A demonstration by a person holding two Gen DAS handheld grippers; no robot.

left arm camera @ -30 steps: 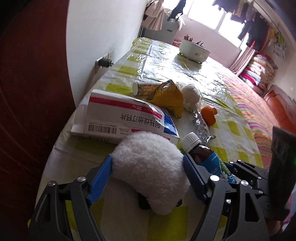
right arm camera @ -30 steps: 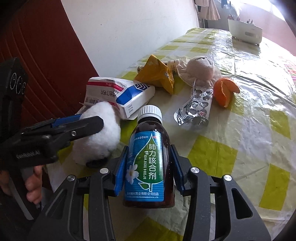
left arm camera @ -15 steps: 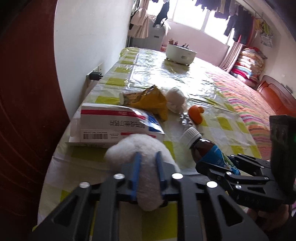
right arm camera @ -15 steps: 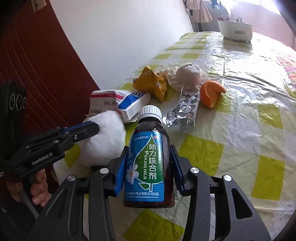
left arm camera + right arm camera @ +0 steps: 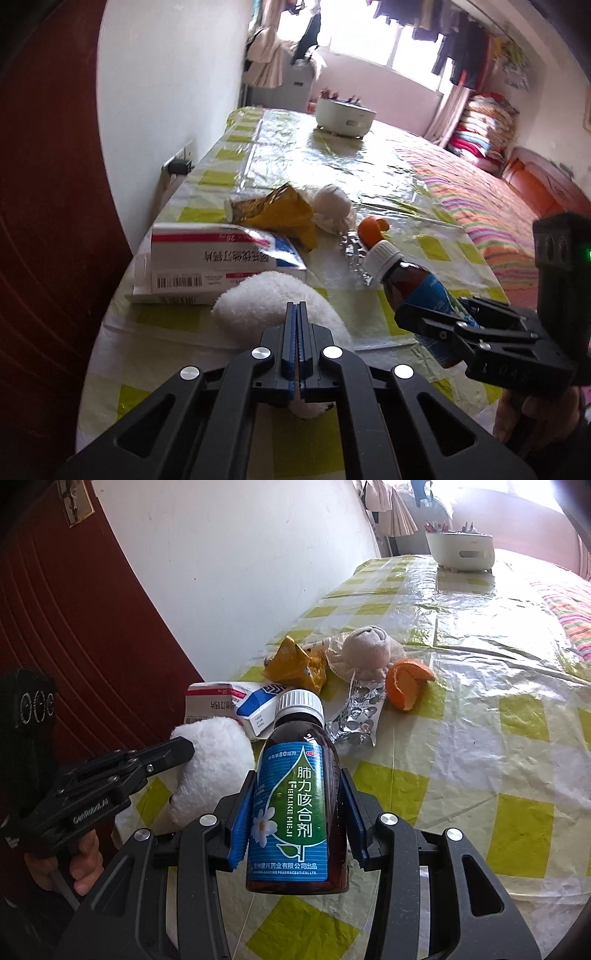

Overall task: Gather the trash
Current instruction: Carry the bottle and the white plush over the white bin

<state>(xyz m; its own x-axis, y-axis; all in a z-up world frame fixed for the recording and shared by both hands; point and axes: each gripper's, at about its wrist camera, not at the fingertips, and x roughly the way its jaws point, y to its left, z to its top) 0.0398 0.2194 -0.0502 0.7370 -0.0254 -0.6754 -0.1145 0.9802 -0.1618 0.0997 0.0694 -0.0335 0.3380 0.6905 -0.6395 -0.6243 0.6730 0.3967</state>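
Note:
My right gripper (image 5: pixel 295 816) is shut on a brown medicine bottle (image 5: pixel 295 794) with a blue label and white cap, held upright above the table; the bottle also shows in the left wrist view (image 5: pixel 413 284). My left gripper (image 5: pixel 296 314) has its jaws closed together, pinching a white fluffy ball (image 5: pixel 273 299) at the table's near left corner; the ball shows in the right wrist view (image 5: pixel 210 760) with the left gripper's fingers (image 5: pixel 170 753) on it. More trash lies beyond: a medicine box (image 5: pixel 218 254), a yellow wrapper (image 5: pixel 284 214), an orange peel (image 5: pixel 406 683) and a foil blister pack (image 5: pixel 354 712).
The table has a yellow-checked plastic cover (image 5: pixel 480 738). A crumpled beige cloth ball (image 5: pixel 365 650) lies by the peel. A white pot (image 5: pixel 461 550) stands at the far end. A white wall (image 5: pixel 240 572) and a dark red door (image 5: pixel 74 627) are at the left; a bed (image 5: pixel 498 206) is on the right.
My left gripper's jaws went from wide open around the white fluffy ball to closed tight on it. My right gripper kept hold of the bottle and lifted slightly.

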